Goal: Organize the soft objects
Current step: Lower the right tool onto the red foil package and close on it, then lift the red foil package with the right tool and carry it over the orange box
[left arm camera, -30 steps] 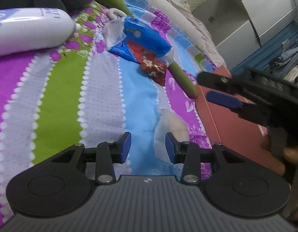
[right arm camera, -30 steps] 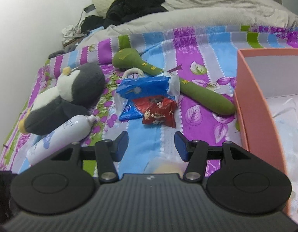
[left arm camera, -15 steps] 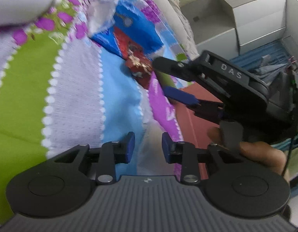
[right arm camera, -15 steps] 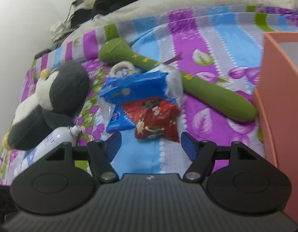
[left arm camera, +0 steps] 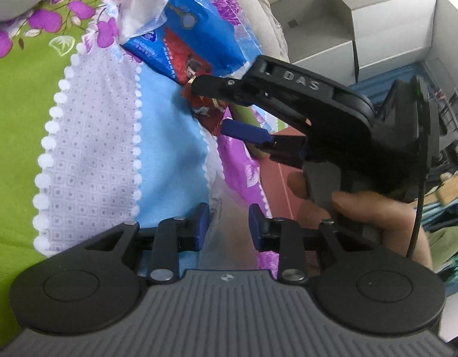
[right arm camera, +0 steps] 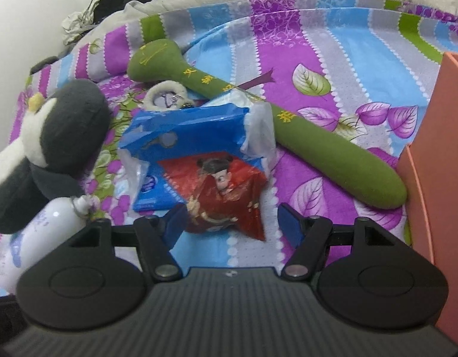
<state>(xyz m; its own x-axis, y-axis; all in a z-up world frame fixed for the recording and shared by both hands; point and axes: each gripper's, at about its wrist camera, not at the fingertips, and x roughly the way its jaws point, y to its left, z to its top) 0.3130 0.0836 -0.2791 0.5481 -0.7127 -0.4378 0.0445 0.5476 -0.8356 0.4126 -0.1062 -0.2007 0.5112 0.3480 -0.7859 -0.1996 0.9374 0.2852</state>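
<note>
Now the right claw (right arm camera: 229, 220) stands wide, its jaws straddling the near end of the red cartoon packet (right arm camera: 226, 196) on the striped bedsheet (right arm camera: 333, 59), pads not pressing. Beyond it lies the blue tissue pack (right arm camera: 193, 128). The left claw (left arm camera: 228, 227) stands narrow over a clear plastic wrapper (left arm camera: 220, 196), gripping nothing.
</note>
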